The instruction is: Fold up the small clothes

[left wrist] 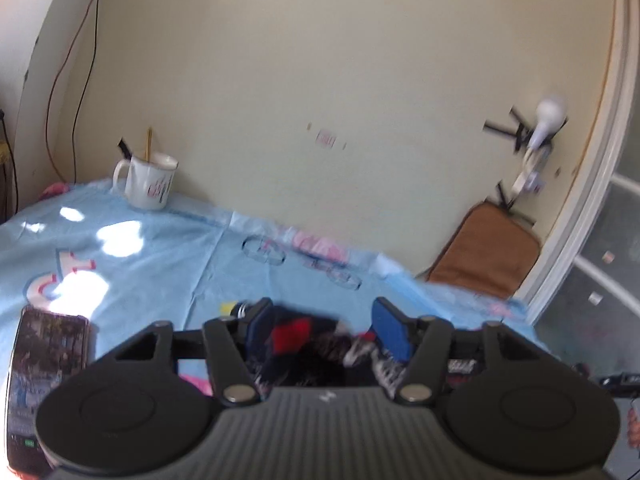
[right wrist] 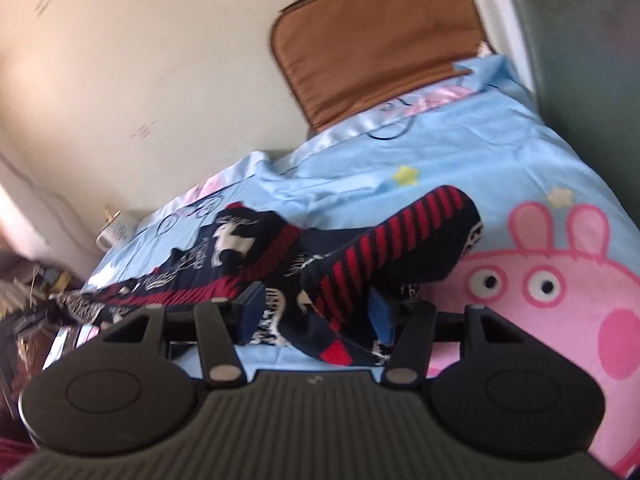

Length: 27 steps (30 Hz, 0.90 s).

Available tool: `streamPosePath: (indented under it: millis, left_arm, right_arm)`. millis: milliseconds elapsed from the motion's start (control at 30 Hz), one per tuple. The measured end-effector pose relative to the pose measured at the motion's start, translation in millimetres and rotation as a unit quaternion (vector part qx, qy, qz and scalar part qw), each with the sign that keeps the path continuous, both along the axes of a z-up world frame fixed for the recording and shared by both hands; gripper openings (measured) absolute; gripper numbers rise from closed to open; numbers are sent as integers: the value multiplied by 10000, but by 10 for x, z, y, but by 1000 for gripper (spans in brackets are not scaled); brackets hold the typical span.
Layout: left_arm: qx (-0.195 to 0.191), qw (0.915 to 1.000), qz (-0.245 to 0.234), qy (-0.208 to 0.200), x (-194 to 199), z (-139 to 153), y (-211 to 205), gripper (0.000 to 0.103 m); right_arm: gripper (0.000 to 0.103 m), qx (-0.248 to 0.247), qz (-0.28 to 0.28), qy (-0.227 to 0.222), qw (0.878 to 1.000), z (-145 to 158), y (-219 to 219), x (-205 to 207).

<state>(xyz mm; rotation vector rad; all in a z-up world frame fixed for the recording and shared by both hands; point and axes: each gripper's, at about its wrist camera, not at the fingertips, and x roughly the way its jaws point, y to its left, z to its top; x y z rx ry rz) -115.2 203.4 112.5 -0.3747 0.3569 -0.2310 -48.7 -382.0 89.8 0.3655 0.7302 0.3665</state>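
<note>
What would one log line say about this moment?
left claw: open over socks | right claw: open, socks between pads | socks: crumpled on blue sheet | fold: not done

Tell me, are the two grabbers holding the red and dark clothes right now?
No. Both the left gripper and the right gripper stand open. The dark red-striped clothes lie loose on the blue sheet, between the fingers but not pinched.

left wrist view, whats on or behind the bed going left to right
phone → white mug → dark patterned garment between the left gripper fingers → brown cushion → white hair dryer on the wall
</note>
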Motion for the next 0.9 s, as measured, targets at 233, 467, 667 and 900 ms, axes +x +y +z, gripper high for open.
streamPosePath:
  millis: [233,467,667,900]
  left_arm:
    - [491,9976,89,-482,363,462,-147,78]
    - [1684,9774,-715,1057,1535,-284,-750,98]
    - [1501,9538,-1580,2067,1857,-756,-792,102]
    - [1913,9549,-1298,1863,1617,-622,-842,19]
  right_arm:
    - [63,-362,1162,-578,9909,280,748,637]
    - [66,-265,1791,-691,9810,318,1177,1169]
    - [83,-868,1832,-504,9779,58,1345,1519]
    - [25,-1421,2087,-455,9665,-244,1557,1535]
